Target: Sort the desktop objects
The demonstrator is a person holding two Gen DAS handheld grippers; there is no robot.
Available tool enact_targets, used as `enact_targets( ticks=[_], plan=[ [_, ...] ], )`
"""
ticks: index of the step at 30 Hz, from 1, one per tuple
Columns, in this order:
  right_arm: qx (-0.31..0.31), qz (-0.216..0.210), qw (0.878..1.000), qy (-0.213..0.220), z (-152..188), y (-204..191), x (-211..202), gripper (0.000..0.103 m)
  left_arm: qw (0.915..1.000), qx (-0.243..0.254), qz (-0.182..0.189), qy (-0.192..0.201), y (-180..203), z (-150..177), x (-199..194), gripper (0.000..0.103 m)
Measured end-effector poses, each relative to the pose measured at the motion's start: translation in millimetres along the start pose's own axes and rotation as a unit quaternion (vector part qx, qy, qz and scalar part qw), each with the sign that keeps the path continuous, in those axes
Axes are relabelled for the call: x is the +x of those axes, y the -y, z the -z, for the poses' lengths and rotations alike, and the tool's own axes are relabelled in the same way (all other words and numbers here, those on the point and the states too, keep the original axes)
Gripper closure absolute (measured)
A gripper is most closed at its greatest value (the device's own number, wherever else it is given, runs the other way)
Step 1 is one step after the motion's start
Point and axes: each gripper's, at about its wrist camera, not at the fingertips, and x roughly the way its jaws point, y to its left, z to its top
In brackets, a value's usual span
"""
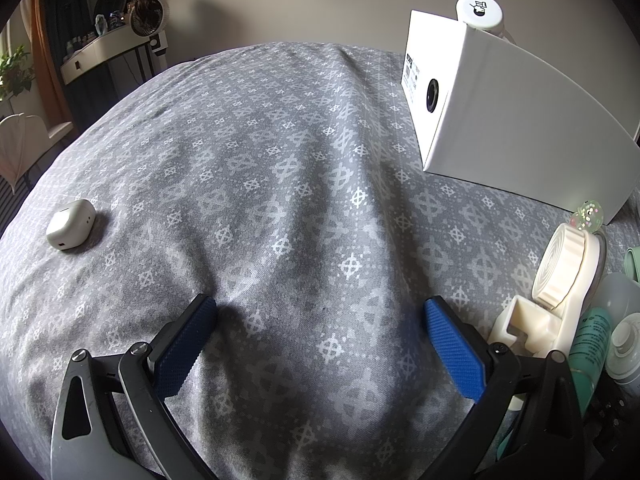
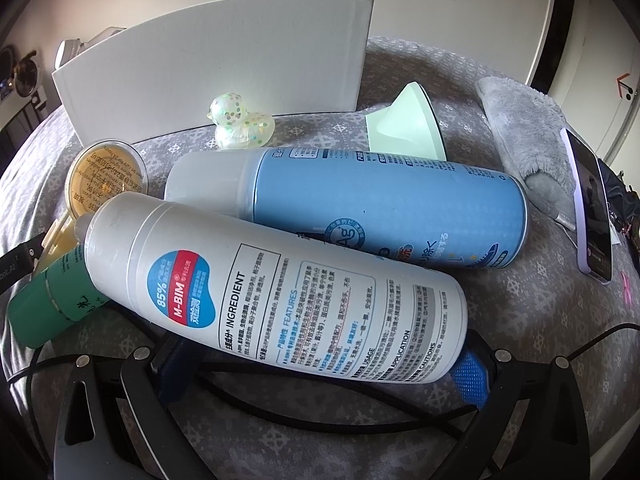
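- Left wrist view: my left gripper (image 1: 320,324) hangs over bare grey patterned cloth (image 1: 280,168) with its 2 blue pads (image 1: 454,350) spread wide and nothing between them.
- Toward the left edge of the cloth sits a small white earbud case (image 1: 70,229), alone and well apart from everything else.
- Toward the far right corner a white box (image 1: 500,120) lies with a white round cap (image 1: 480,10) showing behind it.
- At the right edge of the cloth I see a cream tape dispenser (image 1: 560,280), a glitter duck (image 1: 588,214) just beyond it and a green tube (image 1: 588,344) beside it.
- Right wrist view: my right gripper (image 2: 324,364) is open, its fingers set at either side of the base of the white spray can (image 2: 280,288), which lies on its side. Only 1 blue pad (image 2: 472,376) shows clearly; I cannot tell whether either pad touches the can.
- A blue spray can (image 2: 380,208) lies just behind the white one, apparently touching it. The green tube (image 2: 52,300) pokes out under the white can's cap end, near a yellow-lidded pot (image 2: 106,176).
- Beyond them stand the duck (image 2: 242,126), a mint green funnel-like piece (image 2: 408,124), the box (image 2: 216,72), a grey slipper (image 2: 528,136) and a phone (image 2: 592,208) near the right edge.
- My judgement: this is the step of taking the white can. Next I need to close squarely on its body and lift without rolling the blue can or dragging the tube.
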Motion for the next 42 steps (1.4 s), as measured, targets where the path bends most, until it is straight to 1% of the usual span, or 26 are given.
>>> enact_targets(
  ticks=[11,15,17,20,23,24,27,29,31,33,34,36,38,39,41,42],
  plan=[
    [0.001,-0.021,1.000,-0.010,-0.5,1.6,-6.5,0.000,1.0000,0.000,0.000,0.000,-0.6,-0.1,0.4,0.000],
    [0.007,-0.027,1.000,-0.003,-0.2,1.6,-14.8,0.000,1.0000,0.000,0.000,0.000,0.0,0.1,0.1,0.000],
    [0.007,-0.031,0.999,0.014,0.6,1.1,-24.5,0.000,1.0000,0.000,0.000,0.000,-0.4,0.0,0.4,0.000],
    [0.006,-0.049,0.998,0.047,1.8,-2.6,-43.0,0.000,1.0000,0.000,0.000,0.000,-0.4,0.0,0.4,0.000],
    [-0.011,-0.062,0.995,0.074,2.8,-9.7,-59.1,0.000,1.0000,0.000,0.000,0.000,-0.4,0.1,0.4,0.000],
    [-0.016,-0.063,0.994,0.082,1.2,-13.0,-62.0,0.000,1.0000,0.000,0.000,0.000,0.1,0.4,-0.2,0.000],
    [-0.025,-0.056,0.990,0.128,0.6,-16.7,-79.9,0.000,1.0000,0.000,0.000,0.000,-0.2,0.9,-0.5,0.000],
    [-0.018,-0.050,0.986,0.158,-1.0,-12.3,-92.2,0.000,1.0000,0.000,0.000,0.000,-0.4,1.2,-0.8,0.000],
    [-0.005,-0.047,0.984,0.174,-3.8,-3.9,-101.6,0.000,1.0000,0.000,0.000,0.000,-0.7,1.5,-1.2,0.000],
    [0.028,-0.064,0.984,0.163,-8.1,13.2,-106.4,0.000,1.0000,0.000,0.000,0.000,-0.1,2.0,-2.0,0.000],
    [0.038,-0.073,0.986,0.145,-13.0,20.5,-102.9,0.000,1.0000,0.000,0.000,0.000,-0.7,2.0,-1.9,0.000],
    [0.023,-0.083,0.991,0.107,-23.2,22.8,-95.6,0.000,1.0000,0.000,0.000,0.000,-0.4,2.4,-2.1,0.000],
    [-0.029,-0.083,0.993,0.073,-33.7,11.4,-88.5,0.000,1.0000,0.000,0.000,0.000,-0.6,2.6,-1.9,0.000],
    [-0.067,-0.081,0.993,0.052,-37.7,1.5,-83.0,0.000,1.0000,0.000,0.000,0.000,-0.9,2.7,-1.7,0.000],
    [-0.151,-0.074,0.986,0.009,-41.2,-22.8,-70.1,0.005,1.0000,0.000,0.000,0.000,-1.2,2.9,-1.5,0.000],
    [-0.177,-0.063,0.982,-0.010,-39.8,-31.3,-62.0,0.009,1.0000,0.000,0.000,0.000,-1.1,3.1,-1.6,0.000]
  ],
)
